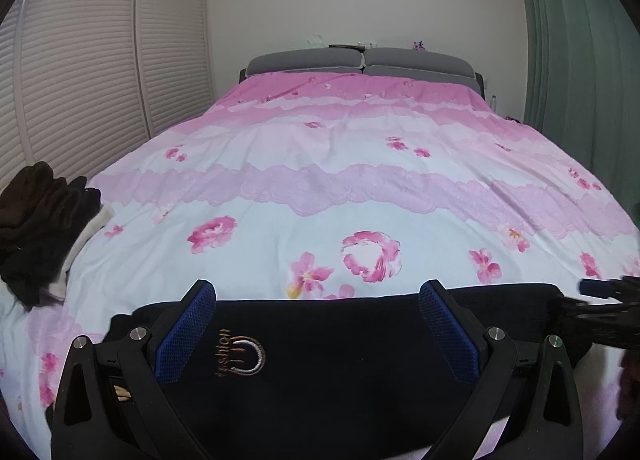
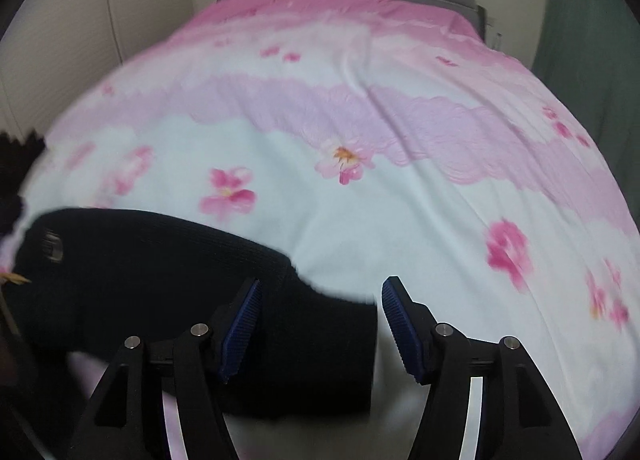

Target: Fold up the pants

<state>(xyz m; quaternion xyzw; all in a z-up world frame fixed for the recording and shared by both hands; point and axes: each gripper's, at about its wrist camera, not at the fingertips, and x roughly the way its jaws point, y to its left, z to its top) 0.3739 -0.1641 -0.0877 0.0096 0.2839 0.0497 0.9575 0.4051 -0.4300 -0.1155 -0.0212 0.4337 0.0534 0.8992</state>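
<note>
The pants (image 1: 332,356) are black, of a fine ribbed knit, and lie folded into a broad flat band across the near end of the bed, at six o'clock in the left wrist view, on a floral bedspread (image 1: 320,187) banded in white, pink and lilac. In the right wrist view the pants (image 2: 160,280) run from nine o'clock toward six and end in a squared-off edge near the bottom centre; that picture is blurred, so the weave and folds there are hard to read. The left gripper (image 1: 316,324) has its jaws wide apart, its blue textured pads (image 1: 186,334) standing over the dark cloth on either side of an embroidered mark; whether the tips touch the fabric cannot be told. The right gripper (image 2: 320,324) also has its jaws apart, with the end of the pants lying between them and the pads not pressing on it; its left pad is over the cloth, its right pad over the bedspread (image 2: 400,179). On the pants, between the left gripper's pads, the word "fashion" is stitched in gold, running sideways, next to a silver and gold horseshoe-shaped emblem (image 1: 246,356). At nine o'clock in the left wrist view a heap of dark brown and pale clothes (image 1: 44,227) sits on the bed's edge.
</note>
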